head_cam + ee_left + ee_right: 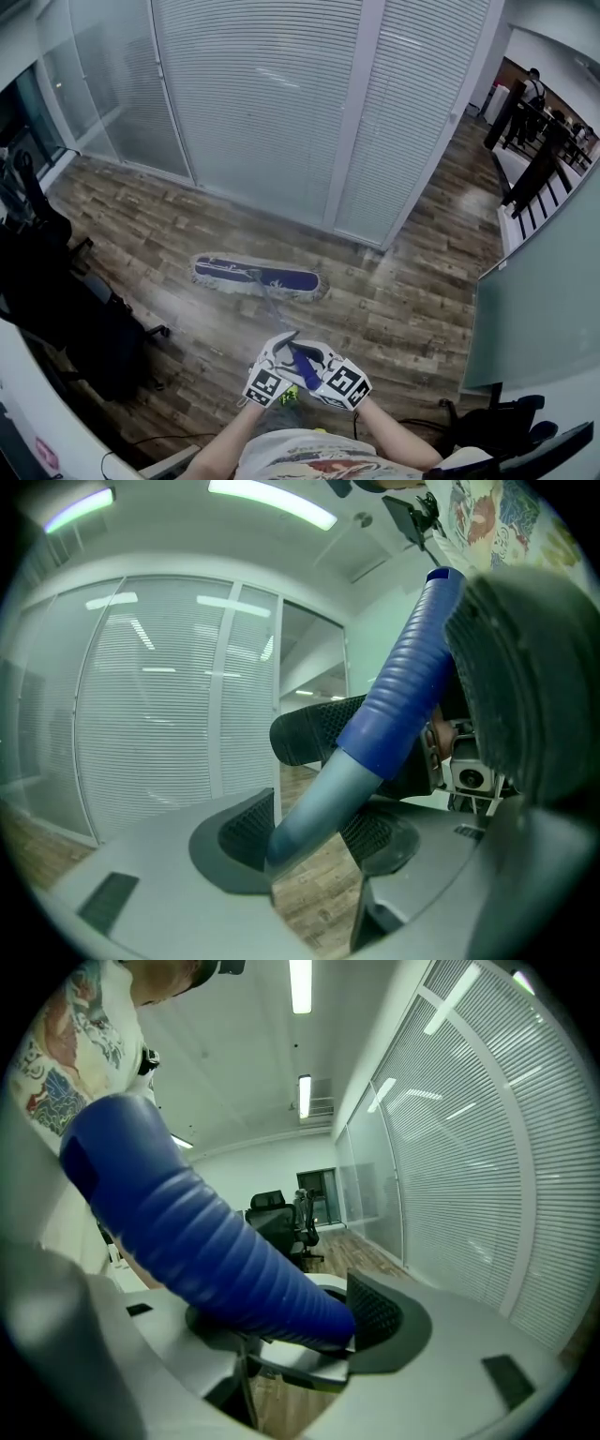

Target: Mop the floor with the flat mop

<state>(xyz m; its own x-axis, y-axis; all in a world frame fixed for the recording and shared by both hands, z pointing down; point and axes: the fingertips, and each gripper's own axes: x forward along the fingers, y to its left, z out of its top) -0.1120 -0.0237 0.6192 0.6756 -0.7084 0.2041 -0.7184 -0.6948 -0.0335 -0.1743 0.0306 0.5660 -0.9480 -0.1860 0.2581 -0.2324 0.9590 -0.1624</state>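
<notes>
The mop (255,277) lies flat on the wood floor (403,300), its blue pad set crosswise in front of me, near the foot of the blinded partition (281,103) but apart from it. From the pad its grey pole (270,314) slopes back up to my two tools at the near edge of the floor, where it ends in a ribbed blue grip (305,364).

I have my left gripper (284,345) lower on the handle. In its own view the jaws are clamped on the grey pole (314,813), just below where the grip (403,686) begins. My right gripper (317,356) sits just beside it, with its jaws closed on the grip (206,1251) itself, and the mesh pad presses against the grip's lower end.

A black chair (56,300) stands at the floor's left edge.
</notes>
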